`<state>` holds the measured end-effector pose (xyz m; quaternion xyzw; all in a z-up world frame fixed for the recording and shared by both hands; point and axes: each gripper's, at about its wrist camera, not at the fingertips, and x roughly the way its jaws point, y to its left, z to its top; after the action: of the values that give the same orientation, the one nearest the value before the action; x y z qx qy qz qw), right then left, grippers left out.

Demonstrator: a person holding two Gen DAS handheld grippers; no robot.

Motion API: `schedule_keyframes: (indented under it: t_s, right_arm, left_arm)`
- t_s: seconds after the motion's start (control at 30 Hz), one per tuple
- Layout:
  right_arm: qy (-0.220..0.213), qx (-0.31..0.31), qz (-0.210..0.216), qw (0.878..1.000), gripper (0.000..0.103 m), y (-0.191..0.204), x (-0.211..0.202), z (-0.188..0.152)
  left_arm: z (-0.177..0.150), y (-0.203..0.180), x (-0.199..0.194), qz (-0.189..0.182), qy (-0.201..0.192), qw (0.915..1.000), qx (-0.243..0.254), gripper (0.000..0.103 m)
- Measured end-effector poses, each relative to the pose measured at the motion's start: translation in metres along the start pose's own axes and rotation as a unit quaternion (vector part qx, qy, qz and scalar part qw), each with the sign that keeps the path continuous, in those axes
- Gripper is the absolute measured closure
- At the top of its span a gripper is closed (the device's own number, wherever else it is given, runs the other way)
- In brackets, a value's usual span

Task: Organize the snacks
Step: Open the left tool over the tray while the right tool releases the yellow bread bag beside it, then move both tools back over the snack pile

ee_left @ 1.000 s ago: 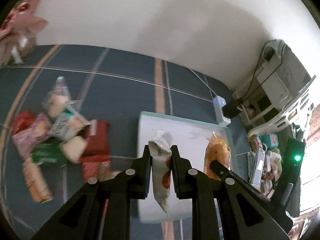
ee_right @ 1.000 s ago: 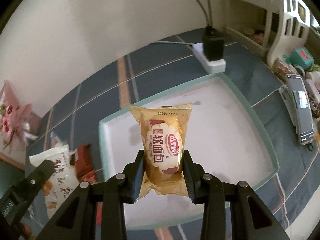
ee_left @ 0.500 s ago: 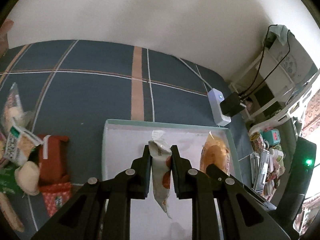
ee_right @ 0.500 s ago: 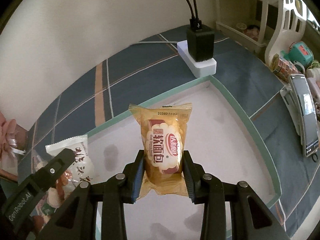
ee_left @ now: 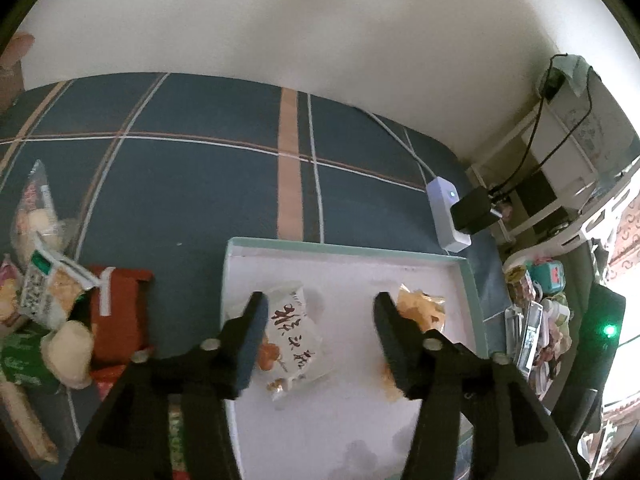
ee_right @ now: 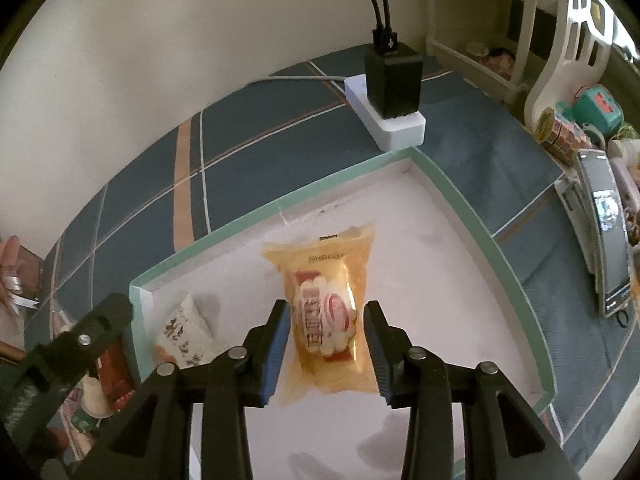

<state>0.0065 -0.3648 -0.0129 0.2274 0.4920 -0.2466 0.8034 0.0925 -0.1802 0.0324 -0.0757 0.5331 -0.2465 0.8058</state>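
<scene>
The left claw (ee_left: 318, 312) is opening wide above a white snack packet (ee_left: 294, 338) that lies flat in the white tray (ee_left: 348, 249), touching neither pad. The right claw (ee_right: 326, 322) is opening too, its pads just clear of the yellow bread packet (ee_right: 326, 308) lying in the same tray. More snacks (ee_left: 52, 312) sit heaped on the blue checked cloth (ee_left: 192, 184) left of the tray.

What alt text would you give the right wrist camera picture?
The right gripper is opening around a yellow bread packet lying in a white tray with a green rim. A white snack packet lies beside it.
</scene>
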Motion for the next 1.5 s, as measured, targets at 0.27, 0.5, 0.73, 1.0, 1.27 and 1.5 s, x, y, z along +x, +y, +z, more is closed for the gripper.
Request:
schedule_keyframes:
  t_s: [0.27,0.5,0.73,1.0,1.27,1.5]
  right_arm:
    - [0.011,-0.005,-0.021,1.0,0.021,0.0,-0.006,-0.003]
    - [0.01,-0.013,-0.029,0.999,0.0,0.001,-0.012,-0.009]
    - [-0.003,-0.032,-0.02,0.999,0.0,0.01,-0.024,-0.019]
    - [0.0,-0.028,0.032,0.999,0.0,0.022,-0.036,-0.035]
    - [-0.019,-0.053,0.045,0.997,0.0,0.04,-0.057,-0.051]
    - [0.021,-0.106,0.001,0.994,0.0,0.063,-0.055,-0.08]
  left_arm:
    - [-0.001,0.009,-0.018,0.061,0.003,0.9981,0.01,0.01]
    - [-0.01,0.029,-0.025,0.101,0.009,0.9948,0.006,0.006]
    - [-0.019,0.051,-0.04,0.15,-0.015,0.9886,-0.004,0.0]
    - [-0.029,0.064,-0.074,0.204,-0.041,0.978,0.002,0.0]
    - [-0.047,0.089,-0.098,0.247,-0.037,0.9683,0.0,0.0]
    - [-0.064,0.12,-0.105,0.251,-0.016,0.9671,-0.038,0.0]
